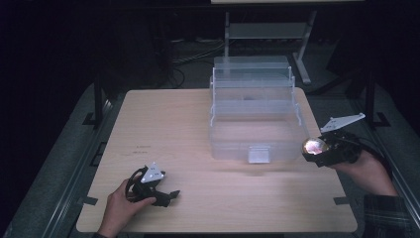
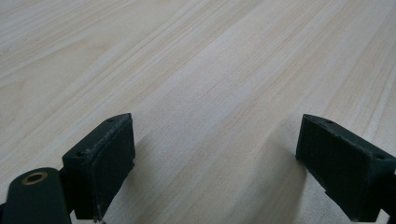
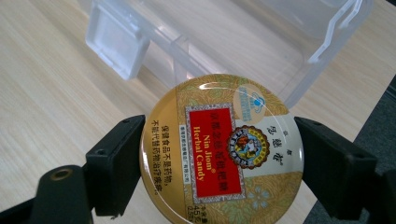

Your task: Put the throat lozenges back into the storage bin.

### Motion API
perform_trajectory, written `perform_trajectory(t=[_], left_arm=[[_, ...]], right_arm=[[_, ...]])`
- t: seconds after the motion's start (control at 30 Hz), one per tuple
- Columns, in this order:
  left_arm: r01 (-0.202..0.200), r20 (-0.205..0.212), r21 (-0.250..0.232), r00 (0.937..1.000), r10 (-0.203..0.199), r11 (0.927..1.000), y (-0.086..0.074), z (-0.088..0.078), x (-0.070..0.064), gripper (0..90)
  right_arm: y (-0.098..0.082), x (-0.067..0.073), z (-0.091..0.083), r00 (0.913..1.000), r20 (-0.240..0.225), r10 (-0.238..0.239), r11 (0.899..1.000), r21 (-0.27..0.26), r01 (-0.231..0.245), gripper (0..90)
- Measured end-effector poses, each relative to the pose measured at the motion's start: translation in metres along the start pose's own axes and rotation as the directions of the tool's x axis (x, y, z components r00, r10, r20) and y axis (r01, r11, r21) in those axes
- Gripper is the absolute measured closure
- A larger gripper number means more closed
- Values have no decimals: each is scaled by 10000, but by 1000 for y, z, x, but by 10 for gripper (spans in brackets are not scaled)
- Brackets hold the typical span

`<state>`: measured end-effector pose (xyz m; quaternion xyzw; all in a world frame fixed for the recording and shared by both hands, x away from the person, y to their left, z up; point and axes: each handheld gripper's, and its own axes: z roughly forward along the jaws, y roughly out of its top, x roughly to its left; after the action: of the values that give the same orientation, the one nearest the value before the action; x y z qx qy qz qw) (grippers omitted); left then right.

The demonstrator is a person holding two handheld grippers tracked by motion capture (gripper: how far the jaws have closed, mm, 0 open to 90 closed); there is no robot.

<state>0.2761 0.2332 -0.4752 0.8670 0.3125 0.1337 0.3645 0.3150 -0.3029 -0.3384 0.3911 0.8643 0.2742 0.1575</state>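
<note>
Round gold candy tin (image 3: 222, 151), red label

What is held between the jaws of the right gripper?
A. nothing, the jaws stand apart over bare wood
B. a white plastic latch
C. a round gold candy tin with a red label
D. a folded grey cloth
C: in the right gripper view the right gripper has both black jaws pressed on the rim of the round gold candy tin with a red label, in front of the clear plastic storage box.
</note>
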Motion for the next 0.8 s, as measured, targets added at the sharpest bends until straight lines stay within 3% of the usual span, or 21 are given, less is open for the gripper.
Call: perform_trajectory(t=[0.8], left_arm=[[36, -3, -29, 10000, -36, 10000, 0, 0, 0, 109]], right_arm=[[41, -11, 10, 10000, 21, -32, 9999, -148, 33, 196]])
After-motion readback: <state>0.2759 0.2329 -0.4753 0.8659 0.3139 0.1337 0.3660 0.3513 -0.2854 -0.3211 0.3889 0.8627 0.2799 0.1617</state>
